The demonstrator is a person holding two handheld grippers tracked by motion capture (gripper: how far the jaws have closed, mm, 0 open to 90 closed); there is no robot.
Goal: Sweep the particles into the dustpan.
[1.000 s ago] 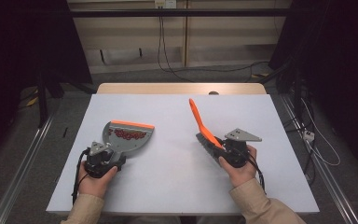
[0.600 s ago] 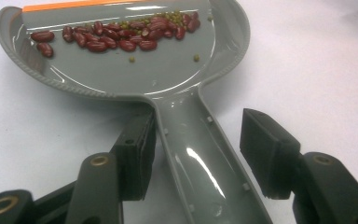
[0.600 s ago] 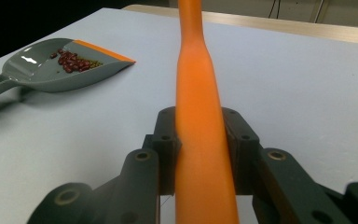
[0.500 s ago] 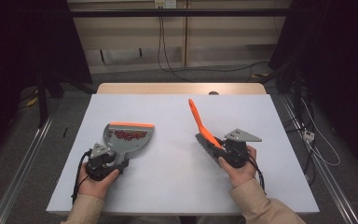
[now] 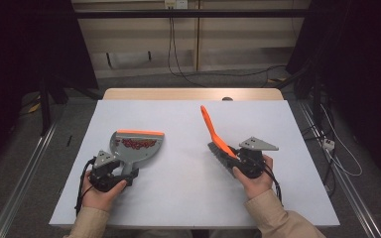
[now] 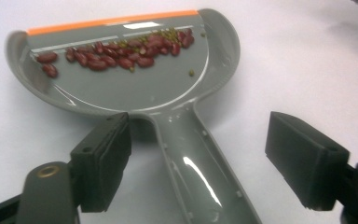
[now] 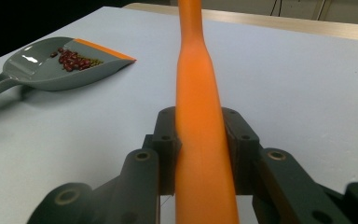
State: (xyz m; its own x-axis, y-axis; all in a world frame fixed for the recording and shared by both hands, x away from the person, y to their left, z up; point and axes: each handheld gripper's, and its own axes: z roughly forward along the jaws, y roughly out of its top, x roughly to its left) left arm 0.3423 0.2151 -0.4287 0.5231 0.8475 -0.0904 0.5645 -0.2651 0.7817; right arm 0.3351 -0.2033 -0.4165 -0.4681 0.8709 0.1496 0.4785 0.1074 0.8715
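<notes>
Resting flat on the pale table [image 5: 188, 198]: grey plastic dustpan with orange lip [image 5: 135, 148], red beans [image 6: 116, 53] lying loose near that lip.

Straddling the dustpan's handle, left gripper [image 6: 214, 161] with jaws spread wide, touching nothing; right of the dustpan, right gripper [image 7: 200, 144] clamping an orange-handled brush [image 5: 217, 140]. Looking light, rigid, glossy and likely slippery; probably best pinching mid-handle and keeping level, beans being free to roll.
</notes>
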